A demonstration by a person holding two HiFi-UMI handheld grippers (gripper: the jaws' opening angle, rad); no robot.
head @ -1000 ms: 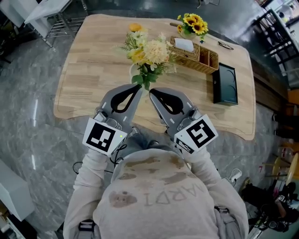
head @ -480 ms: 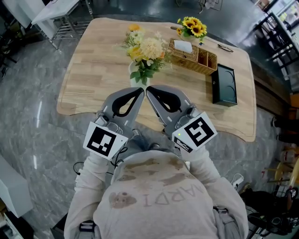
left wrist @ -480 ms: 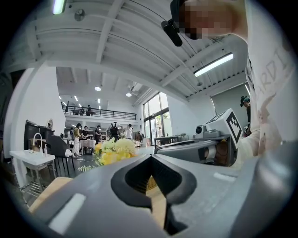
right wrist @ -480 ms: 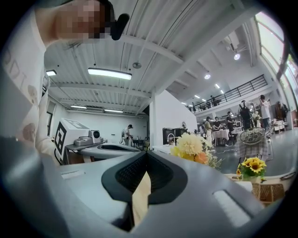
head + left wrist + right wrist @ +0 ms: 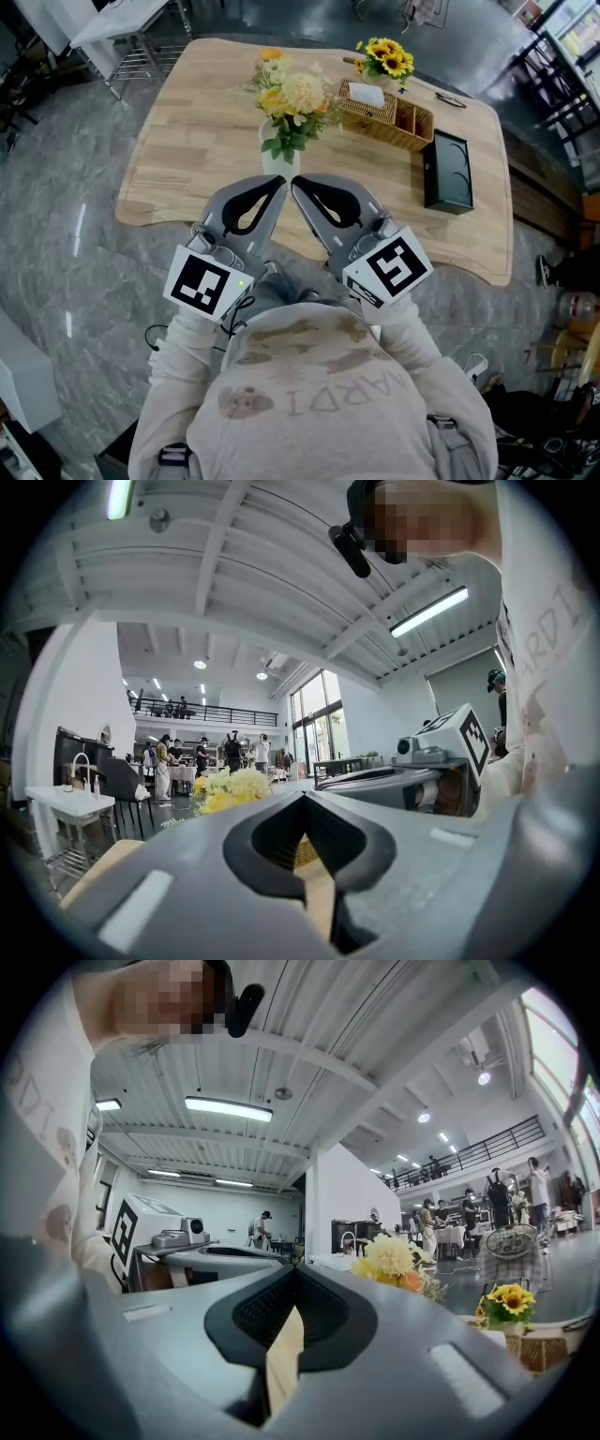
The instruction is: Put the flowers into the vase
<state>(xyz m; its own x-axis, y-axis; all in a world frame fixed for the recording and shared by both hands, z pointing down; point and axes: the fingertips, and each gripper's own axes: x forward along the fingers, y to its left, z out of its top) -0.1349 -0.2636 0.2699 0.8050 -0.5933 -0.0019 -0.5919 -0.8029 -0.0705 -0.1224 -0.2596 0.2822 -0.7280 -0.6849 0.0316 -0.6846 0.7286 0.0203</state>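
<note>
A bunch of cream, yellow and orange flowers (image 5: 289, 94) stands upright in a white vase (image 5: 272, 156) near the front middle of the wooden table (image 5: 187, 141). My left gripper (image 5: 278, 181) and right gripper (image 5: 295, 184) are held side by side at the person's chest, both shut and holding nothing, their tips just short of the vase. The flowers (image 5: 230, 789) show beyond the shut left gripper (image 5: 305, 801) in the left gripper view. In the right gripper view the flowers (image 5: 389, 1260) lie past the shut right gripper (image 5: 295, 1274).
A small pot of sunflowers (image 5: 386, 54) stands at the table's far edge. Beside it are a wicker basket (image 5: 389, 114) and a black box (image 5: 448, 171) on the right. White tables (image 5: 103, 23) stand at the far left. Grey floor surrounds the table.
Both grippers stay shut and close together. The view has drifted slightly, so the table and vase sit a little higher and farther than a second ago.
</note>
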